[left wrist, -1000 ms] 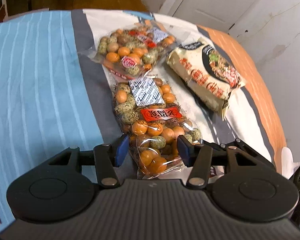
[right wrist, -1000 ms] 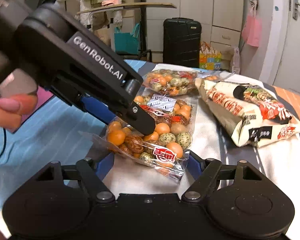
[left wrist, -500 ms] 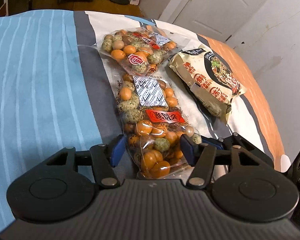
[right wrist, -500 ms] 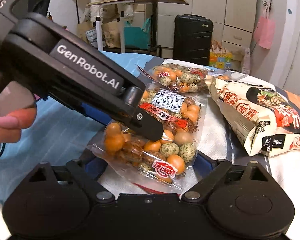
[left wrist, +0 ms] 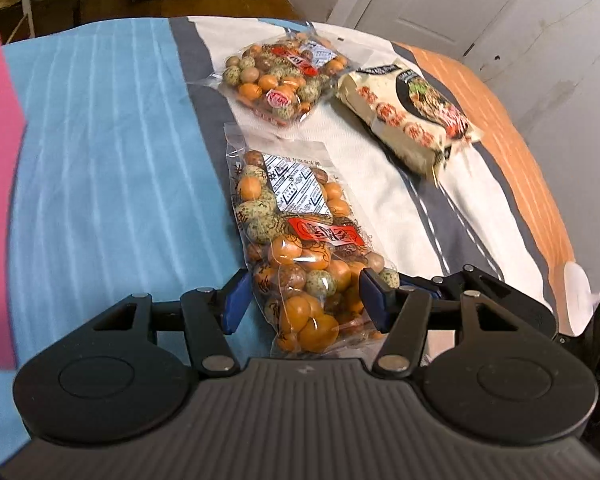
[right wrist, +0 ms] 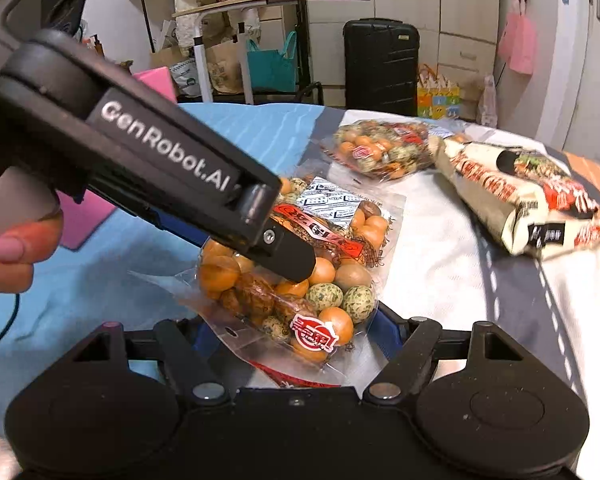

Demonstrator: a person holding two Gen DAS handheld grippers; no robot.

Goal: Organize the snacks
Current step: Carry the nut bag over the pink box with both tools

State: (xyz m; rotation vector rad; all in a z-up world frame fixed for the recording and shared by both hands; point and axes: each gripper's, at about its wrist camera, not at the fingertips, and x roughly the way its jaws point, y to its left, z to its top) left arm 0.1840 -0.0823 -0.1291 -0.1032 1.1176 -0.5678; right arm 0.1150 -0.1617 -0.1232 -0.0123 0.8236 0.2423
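A clear bag of orange and speckled coated nuts lies lengthwise on the bedspread. My left gripper is open, its blue pads on either side of the bag's near end. In the right wrist view the same bag lies between the open jaws of my right gripper, with the left gripper's black finger resting over it. A second nut bag and a beige noodle packet lie farther back.
The striped bedspread is blue on the left, white and grey in the middle, orange on the right. A pink box sits at the left. A black suitcase and bags stand on the floor beyond the bed.
The left gripper has pulled back and the view has tilted, bringing the pink box into its left edge. The right gripper has moved in closer around the bag's end.
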